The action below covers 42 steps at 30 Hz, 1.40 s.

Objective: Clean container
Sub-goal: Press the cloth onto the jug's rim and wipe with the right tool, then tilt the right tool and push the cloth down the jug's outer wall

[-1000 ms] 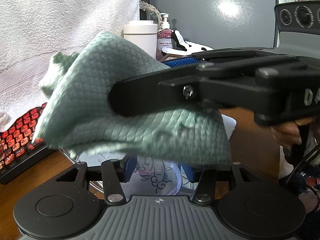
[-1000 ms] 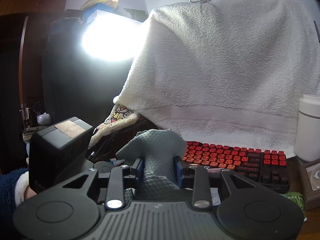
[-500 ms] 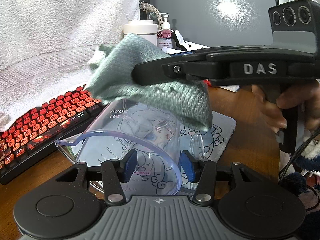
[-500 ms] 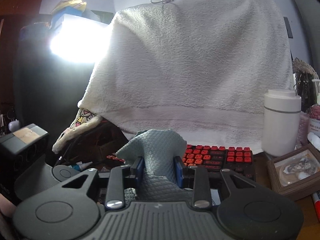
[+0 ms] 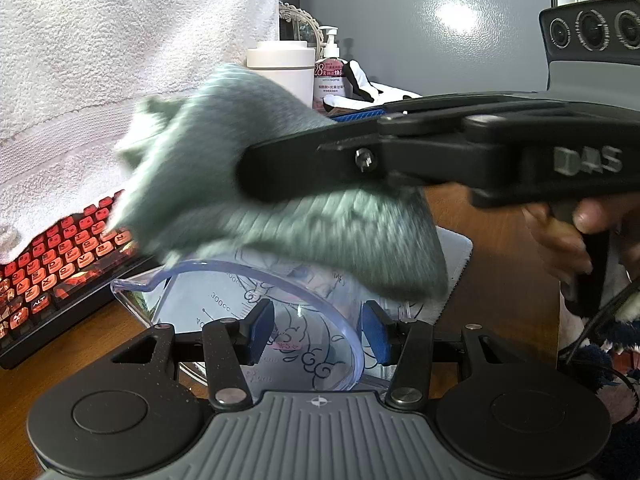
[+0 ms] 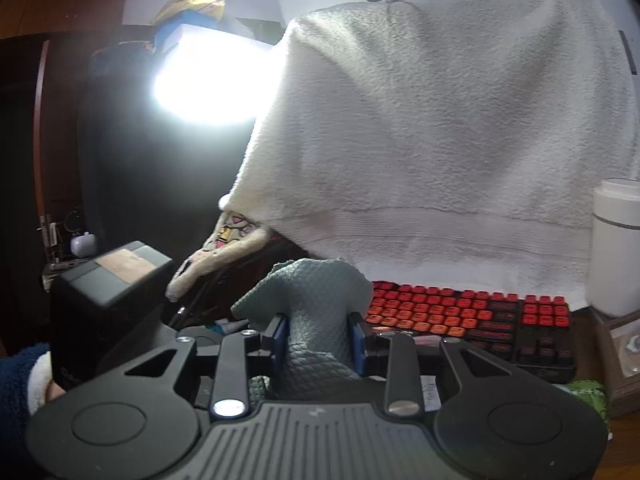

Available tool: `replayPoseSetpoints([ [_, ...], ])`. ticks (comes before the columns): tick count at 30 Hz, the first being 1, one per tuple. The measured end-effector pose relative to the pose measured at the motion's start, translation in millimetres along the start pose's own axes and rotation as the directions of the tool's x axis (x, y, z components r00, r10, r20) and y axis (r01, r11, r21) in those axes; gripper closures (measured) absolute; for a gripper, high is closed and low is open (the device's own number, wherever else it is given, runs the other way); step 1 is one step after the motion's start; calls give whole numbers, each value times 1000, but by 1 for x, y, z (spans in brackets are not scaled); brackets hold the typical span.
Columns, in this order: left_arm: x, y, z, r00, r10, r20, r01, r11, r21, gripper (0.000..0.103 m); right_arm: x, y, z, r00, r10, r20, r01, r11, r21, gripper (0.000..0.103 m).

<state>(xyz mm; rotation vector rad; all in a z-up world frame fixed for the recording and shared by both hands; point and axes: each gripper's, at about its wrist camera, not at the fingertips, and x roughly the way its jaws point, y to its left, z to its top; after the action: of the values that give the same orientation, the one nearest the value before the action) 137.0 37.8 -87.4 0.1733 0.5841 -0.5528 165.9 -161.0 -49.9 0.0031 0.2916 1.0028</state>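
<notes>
Clear plastic measuring cup (image 5: 256,312) at the bottom of the left wrist view, printed with volume marks and a cartoon drawing, its rim curving up toward the camera. The left gripper (image 5: 318,330) has it: blue pads clamped on the cup's wall, one on each side. Right over the rim hangs a grey-green waffle-weave cloth (image 5: 280,200), blurred, its lower edge at the cup's mouth; whether it touches the rim I cannot tell. The cloth is pinched in the right gripper (image 6: 318,340), jaws clenched on the bunched fabric, a tuft sticking up past the pads. A hand (image 5: 568,240) grips that tool's handle at the right edge. Under the cup lies a printed mat (image 5: 452,256) on a wooden desk (image 5: 500,264). To the left, a keyboard with red keys (image 5: 52,276). Behind it, a white towel (image 6: 440,140) draped high. Further back stand a white cylindrical canister (image 5: 280,68) and a pump bottle (image 5: 330,76).
</notes>
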Motion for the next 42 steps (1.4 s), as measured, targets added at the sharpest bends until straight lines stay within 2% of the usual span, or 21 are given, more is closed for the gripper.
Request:
replayPoseSetpoints([
  [5,0,0,0,1000,0,0,0,1000,0,54,-5,-19,1,996,-89,2,89,996,20,72],
  [12,1,-2,1,1000,-1,0,1,1000,-1,54,-5,-24,1,992,-124,2,124,991,45,72],
  [16,1,-2,1,1000,0,0,0,1000,-1,54,-2,-13,1,998,-67,3,67,996,51,72],
  [22,0,-3,0,1000,0,0,0,1000,-1,54,4,10,2,1000,20,-6,-20,1000,-4,72],
  [27,0,-3,0,1000,0,0,0,1000,-1,54,6,9,5,1000,27,-12,-28,999,-22,72],
  [35,-1,-4,0,1000,0,0,0,1000,0,54,2,-17,7,992,-123,-6,123,992,-20,72],
  [42,1,2,0,1000,-3,0,3,1000,-5,54,6,-17,11,986,-164,-21,163,985,-52,72],
])
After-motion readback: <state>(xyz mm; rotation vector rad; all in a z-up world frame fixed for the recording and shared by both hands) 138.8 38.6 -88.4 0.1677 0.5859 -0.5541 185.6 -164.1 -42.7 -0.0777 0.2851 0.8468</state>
